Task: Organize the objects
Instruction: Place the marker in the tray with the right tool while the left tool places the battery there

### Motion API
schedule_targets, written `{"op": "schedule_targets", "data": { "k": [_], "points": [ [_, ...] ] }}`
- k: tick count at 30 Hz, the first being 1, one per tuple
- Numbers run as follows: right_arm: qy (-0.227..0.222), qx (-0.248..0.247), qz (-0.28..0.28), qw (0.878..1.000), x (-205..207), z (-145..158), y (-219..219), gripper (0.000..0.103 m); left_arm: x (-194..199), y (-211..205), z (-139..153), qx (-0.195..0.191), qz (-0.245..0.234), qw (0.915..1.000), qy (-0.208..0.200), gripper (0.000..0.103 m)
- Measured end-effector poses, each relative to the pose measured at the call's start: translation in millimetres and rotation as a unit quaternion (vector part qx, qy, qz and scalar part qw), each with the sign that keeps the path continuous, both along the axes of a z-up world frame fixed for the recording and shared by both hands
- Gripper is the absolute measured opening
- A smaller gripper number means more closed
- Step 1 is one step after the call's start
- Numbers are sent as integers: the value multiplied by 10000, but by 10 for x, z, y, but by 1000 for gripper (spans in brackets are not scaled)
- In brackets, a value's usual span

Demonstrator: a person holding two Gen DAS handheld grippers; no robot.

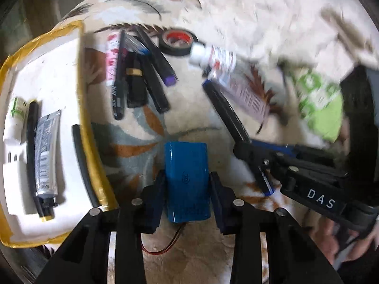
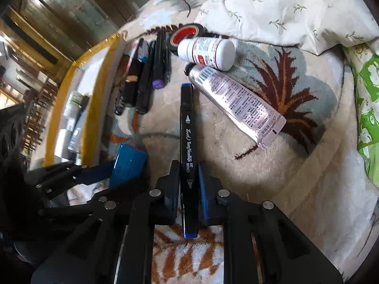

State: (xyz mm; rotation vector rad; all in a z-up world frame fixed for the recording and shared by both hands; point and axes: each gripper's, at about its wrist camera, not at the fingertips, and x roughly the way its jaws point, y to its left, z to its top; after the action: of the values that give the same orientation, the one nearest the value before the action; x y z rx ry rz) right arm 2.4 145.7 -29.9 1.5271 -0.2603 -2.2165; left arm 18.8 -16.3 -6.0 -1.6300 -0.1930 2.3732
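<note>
I worked over a plush blanket point(image 2: 272, 172) printed with brown and grey leaves on cream. Beyond it lay a crumpled white quilt point(image 2: 296, 7) with small sprigs, and a green-patterned cloth point(image 2: 364, 108) at the right edge. To the left stood dark wooden furniture with glass panels point(image 2: 71, 11) catching bright light.

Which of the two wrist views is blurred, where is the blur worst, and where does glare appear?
Left wrist view: motion smear is worst at upper right, over the white bottle and green cloth; the blue battery pack shows light glare. Right wrist view: sharp, marker print legible, glare on the cabinet at upper left.
</note>
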Motion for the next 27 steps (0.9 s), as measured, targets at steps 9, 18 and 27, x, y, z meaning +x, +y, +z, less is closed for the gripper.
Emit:
{"op": "schedule_targets", "data": {
  "k": [9, 18, 27],
  "points": [
    [228, -784, -81, 9966, 21, 348, -33, 14, 75, -377, 302, 1013, 401, 9939, 186, 35],
    [442, -977, 235, 9940, 4, 625, -492, 14, 133, -1112, 651, 1052, 1176, 9862, 497, 35],
    [271, -1052, 934, 9897, -48, 536, -1266, 14, -125, -2006, 620, 317, 1889, 9804, 458, 35]
  ]
}}
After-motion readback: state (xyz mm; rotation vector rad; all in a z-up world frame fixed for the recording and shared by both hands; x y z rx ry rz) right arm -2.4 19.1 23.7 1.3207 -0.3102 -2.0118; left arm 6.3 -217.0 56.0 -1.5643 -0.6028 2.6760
